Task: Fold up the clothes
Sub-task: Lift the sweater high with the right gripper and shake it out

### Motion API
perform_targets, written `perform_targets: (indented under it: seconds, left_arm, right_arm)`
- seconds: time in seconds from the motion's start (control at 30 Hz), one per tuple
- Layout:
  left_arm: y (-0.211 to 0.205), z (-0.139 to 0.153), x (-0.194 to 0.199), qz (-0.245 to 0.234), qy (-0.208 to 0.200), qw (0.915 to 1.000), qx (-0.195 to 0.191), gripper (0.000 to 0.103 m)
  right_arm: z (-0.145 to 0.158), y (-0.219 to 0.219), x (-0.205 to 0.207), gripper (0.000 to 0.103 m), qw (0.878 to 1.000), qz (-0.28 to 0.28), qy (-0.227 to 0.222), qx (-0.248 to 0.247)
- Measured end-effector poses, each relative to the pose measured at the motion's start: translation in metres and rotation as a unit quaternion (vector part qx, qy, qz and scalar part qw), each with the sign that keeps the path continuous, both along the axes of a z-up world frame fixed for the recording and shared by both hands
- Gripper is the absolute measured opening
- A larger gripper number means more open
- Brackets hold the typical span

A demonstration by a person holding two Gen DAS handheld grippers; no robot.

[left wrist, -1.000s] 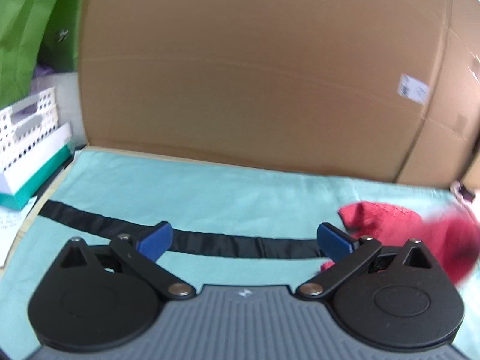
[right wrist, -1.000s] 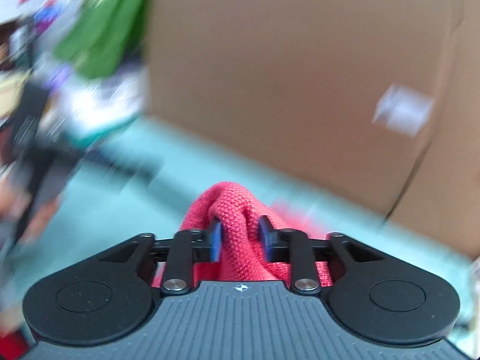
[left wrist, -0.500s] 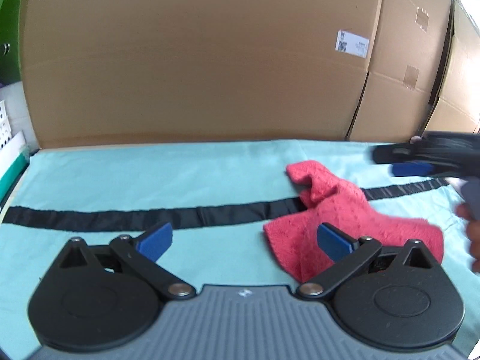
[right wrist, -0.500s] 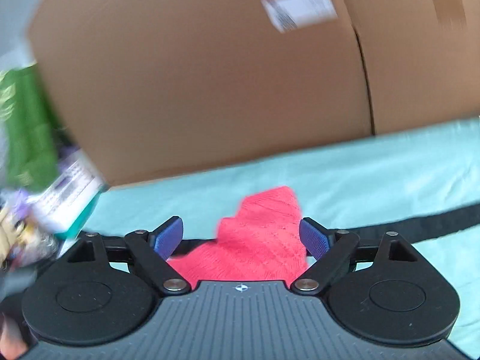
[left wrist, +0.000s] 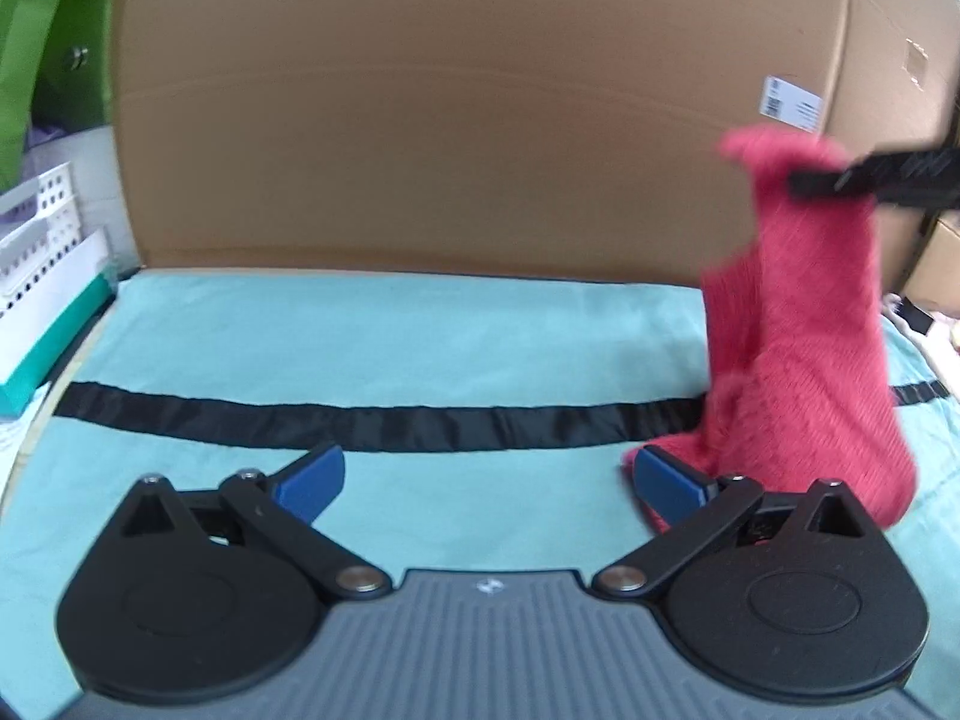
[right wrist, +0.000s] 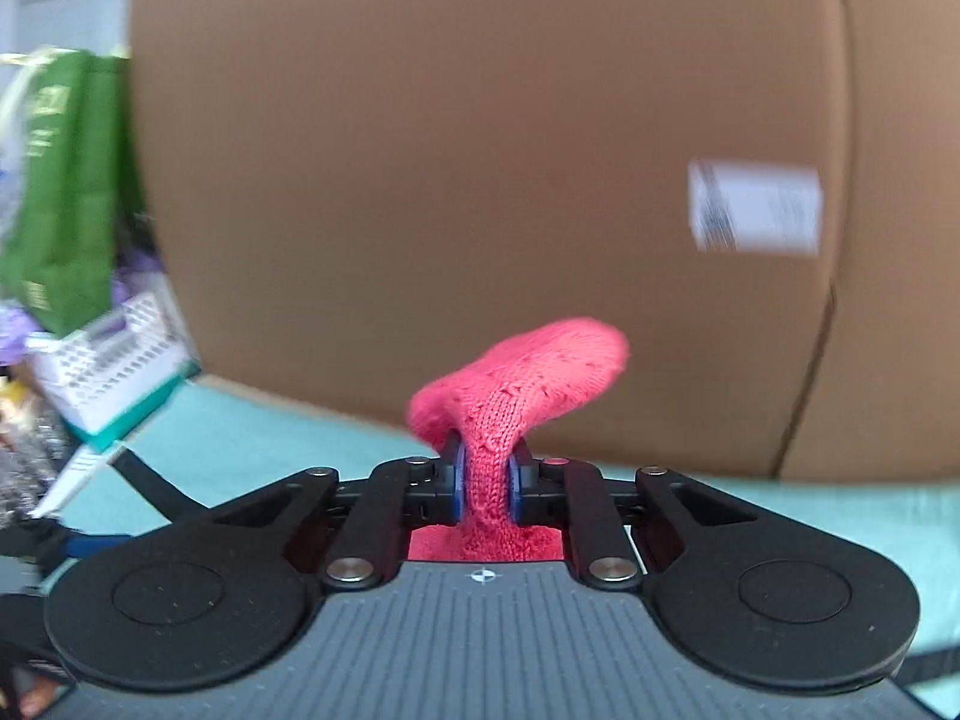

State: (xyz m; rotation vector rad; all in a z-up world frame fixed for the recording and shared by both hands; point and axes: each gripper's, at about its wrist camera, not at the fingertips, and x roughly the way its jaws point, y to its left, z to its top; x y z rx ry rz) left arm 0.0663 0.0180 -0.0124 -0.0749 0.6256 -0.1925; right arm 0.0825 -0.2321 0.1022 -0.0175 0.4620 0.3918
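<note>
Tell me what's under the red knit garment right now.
The red knit garment hangs from the right gripper; its lower end lies on the teal cloth, covering part of the black stripe. Anything else beneath is hidden.

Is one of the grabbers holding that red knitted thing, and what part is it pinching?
Yes. The right gripper pinches the red knitted garment near its top end, lifting it. The left gripper is open, holding nothing.

The red knitted garment [left wrist: 804, 360] is a soft cloth with ribbed stitches and a slightly fuzzy, matt surface. Under it lies a teal cloth [left wrist: 390, 336], matt and finely napped, crossed by a smooth black fabric band [left wrist: 360, 420]. Behind the teal cloth stands a cardboard box [left wrist: 450, 108], brown matt paperboard with a white paper label [left wrist: 792, 111].
</note>
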Motion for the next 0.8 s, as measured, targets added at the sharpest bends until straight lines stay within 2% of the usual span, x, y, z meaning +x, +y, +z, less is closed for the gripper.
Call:
perform_targets:
  seconds: [0.07,0.1,0.17,0.2,0.3,0.4,0.47,0.67,0.8]
  left_arm:
    - [0.007,0.000,-0.001,0.008,-0.003,0.9999,-0.005,0.102]
    - [0.011,0.000,-0.002,0.012,-0.004,0.9999,-0.009,0.102]
    - [0.016,0.003,-0.003,0.017,-0.009,0.9998,-0.010,0.102]
    - [0.019,0.004,-0.003,0.020,-0.011,0.9997,-0.010,0.102]
    - [0.026,0.009,-0.005,0.029,-0.017,0.9994,-0.011,0.102]
    - [0.028,0.017,-0.010,0.033,-0.034,0.9989,0.001,0.102]
    - [0.029,0.020,-0.013,0.035,-0.042,0.9985,0.002,0.102]
    - [0.022,0.032,-0.017,0.030,-0.055,0.9980,0.002,0.102]
    - [0.011,0.040,-0.023,0.023,-0.070,0.9972,0.013,0.102]
  right_arm:
    - [0.015,0.003,-0.011,0.015,1.000,0.013,-0.023,0.007]
    - [0.024,-0.002,-0.021,0.014,0.998,0.029,-0.040,0.042]
    - [0.034,-0.015,-0.038,0.013,0.986,0.066,-0.085,0.125]
    - [0.041,-0.019,-0.051,0.013,0.980,0.074,-0.108,0.147]
    - [0.064,-0.024,-0.086,0.013,0.974,0.063,-0.165,0.145]
    - [0.084,-0.052,-0.118,0.013,0.960,0.091,-0.211,0.157]
    - [0.096,-0.075,-0.138,0.013,0.957,0.068,-0.240,0.150]
    - [0.113,-0.146,-0.147,0.013,0.949,-0.027,-0.244,0.196]
    - [0.129,-0.166,-0.157,0.013,0.944,-0.042,-0.264,0.195]
